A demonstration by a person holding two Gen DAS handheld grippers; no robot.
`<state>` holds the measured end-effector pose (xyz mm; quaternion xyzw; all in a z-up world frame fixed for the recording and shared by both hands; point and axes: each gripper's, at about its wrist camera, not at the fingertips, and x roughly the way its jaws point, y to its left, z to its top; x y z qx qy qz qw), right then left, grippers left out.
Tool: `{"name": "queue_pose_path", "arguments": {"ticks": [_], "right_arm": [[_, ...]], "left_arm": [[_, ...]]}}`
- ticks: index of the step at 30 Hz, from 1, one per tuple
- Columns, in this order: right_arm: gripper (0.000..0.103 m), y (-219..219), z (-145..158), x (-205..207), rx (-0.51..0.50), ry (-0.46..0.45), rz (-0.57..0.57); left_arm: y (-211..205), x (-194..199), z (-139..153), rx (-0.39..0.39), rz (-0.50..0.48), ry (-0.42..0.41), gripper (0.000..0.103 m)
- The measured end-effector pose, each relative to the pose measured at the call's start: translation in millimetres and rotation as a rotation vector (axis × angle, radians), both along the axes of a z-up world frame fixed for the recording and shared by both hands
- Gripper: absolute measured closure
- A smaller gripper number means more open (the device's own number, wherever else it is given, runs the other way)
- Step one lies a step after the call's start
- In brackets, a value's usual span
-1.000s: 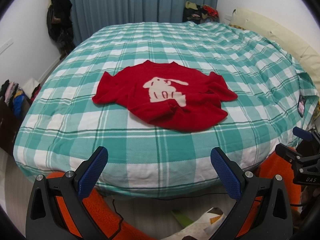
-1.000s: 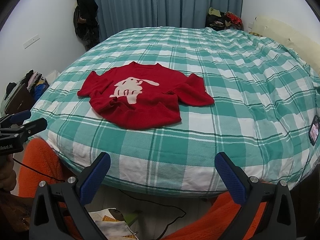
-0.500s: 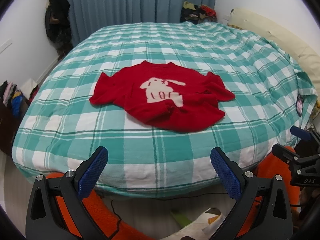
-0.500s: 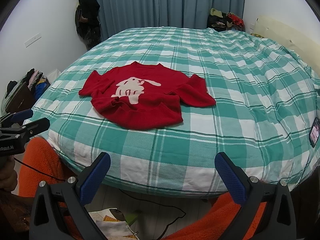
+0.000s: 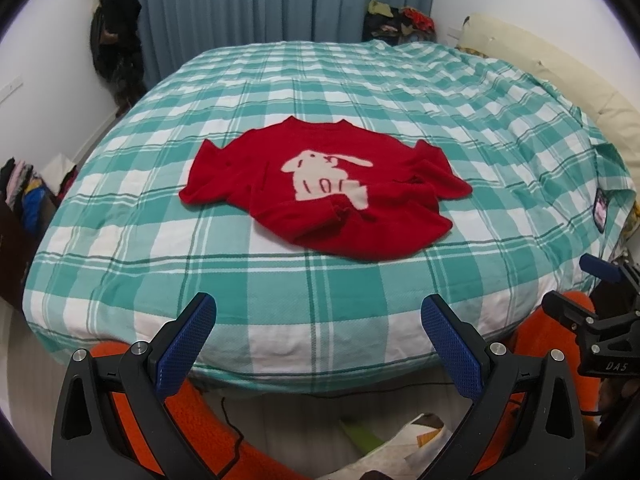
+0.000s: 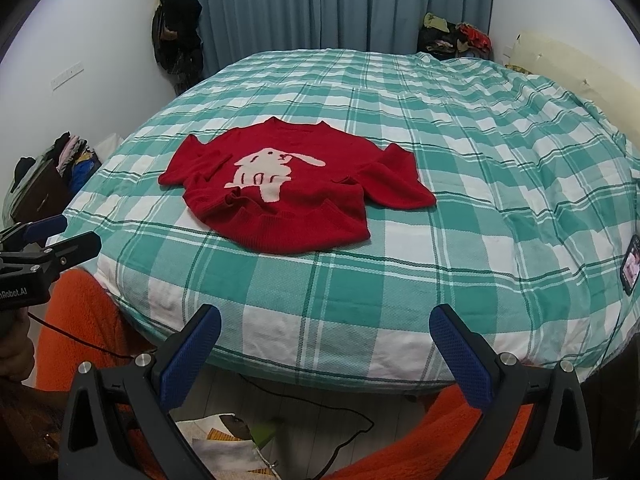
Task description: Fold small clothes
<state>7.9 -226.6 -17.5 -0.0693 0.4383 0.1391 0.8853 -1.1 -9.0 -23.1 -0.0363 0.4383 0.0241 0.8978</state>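
While both hand-held grippers (image 5: 318, 322) (image 6: 325, 330) gape empty, the sweater (image 5: 324, 190) lies on the checked bed (image 5: 280, 276) before curtains (image 5: 280, 0).

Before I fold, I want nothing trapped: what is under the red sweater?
The red sweater lies spread, front up, on the green checked bedspread, which shows all around it. Whatever sits beneath the fabric is covered. Its hem is rumpled.

Left gripper (image 5: 318, 330) and right gripper (image 6: 324, 338) gape wide, empty.
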Motion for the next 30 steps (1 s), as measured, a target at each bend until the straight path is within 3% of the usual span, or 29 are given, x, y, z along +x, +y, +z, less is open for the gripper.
{"name": "queue_pose_path", "arguments": {"ticks": [30], "right_arm": [[0.0, 1.2, -2.4, -1.8, -0.001, 0.001, 0.003]], "left_arm": [[2.5, 0.0, -3.2, -0.002, -0.002, 0.005, 0.001]]}}
